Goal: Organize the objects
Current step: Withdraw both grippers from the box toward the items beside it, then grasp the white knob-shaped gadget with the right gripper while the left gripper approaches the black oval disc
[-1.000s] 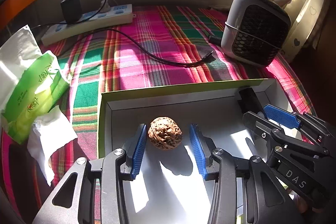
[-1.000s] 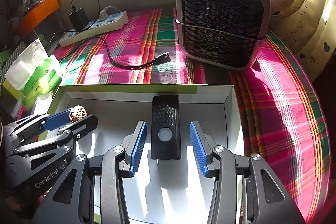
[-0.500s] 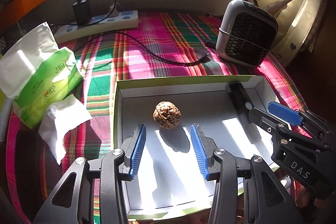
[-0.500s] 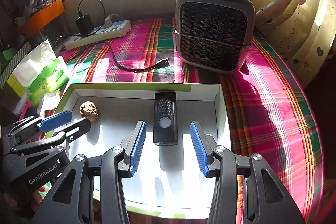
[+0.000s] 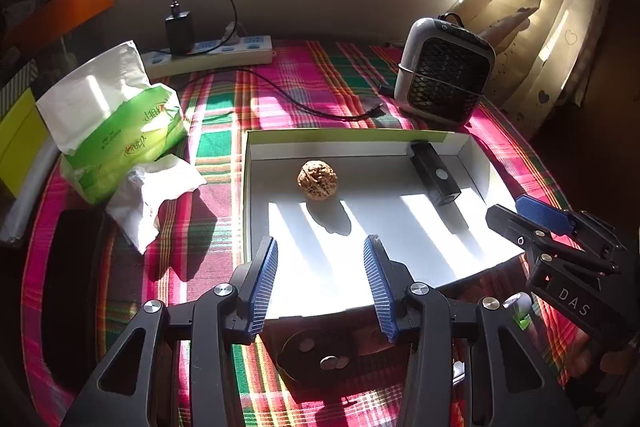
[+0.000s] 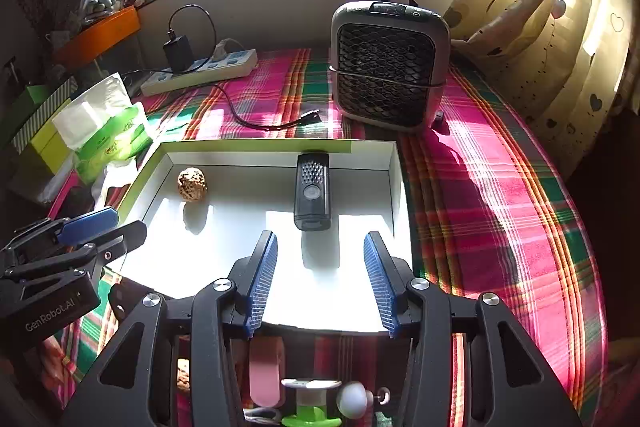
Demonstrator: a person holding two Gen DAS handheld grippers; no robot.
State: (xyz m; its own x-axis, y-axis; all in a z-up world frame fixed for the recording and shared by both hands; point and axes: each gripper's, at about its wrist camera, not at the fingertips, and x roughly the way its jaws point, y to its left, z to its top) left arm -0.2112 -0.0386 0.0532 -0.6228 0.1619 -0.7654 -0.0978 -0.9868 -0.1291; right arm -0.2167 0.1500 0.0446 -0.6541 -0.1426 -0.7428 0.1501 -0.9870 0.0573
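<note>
A white shallow box point(image 5: 472, 163) point(image 6: 394, 187) with a green rim lies on the plaid cloth. In it lie a brown walnut point(image 5: 317, 180) point(image 6: 192, 184) at the left and a black remote-like device point(image 5: 435, 175) point(image 6: 312, 191) at the right. My left gripper point(image 5: 322, 279) is open and empty, above the box's near edge, behind the walnut. My right gripper point(image 6: 318, 275) is open and empty, above the near edge, behind the black device. Each gripper also shows in the other's view: the right one in the left wrist view point(image 5: 536, 223), the left one in the right wrist view point(image 6: 100, 227).
A grey fan heater point(image 5: 444, 79) point(image 6: 386, 67) stands behind the box. A power strip point(image 5: 208, 57) with a black charger and cable lies at the back. A green tissue pack point(image 5: 116, 123) sits left. Small items, a pink one point(image 6: 266, 371) and another walnut point(image 6: 183, 375), lie near me.
Both grippers have pulled back and up from the box, open. The walnut and the black device, earlier between the fingers, now lie free ahead of the fingertips.
</note>
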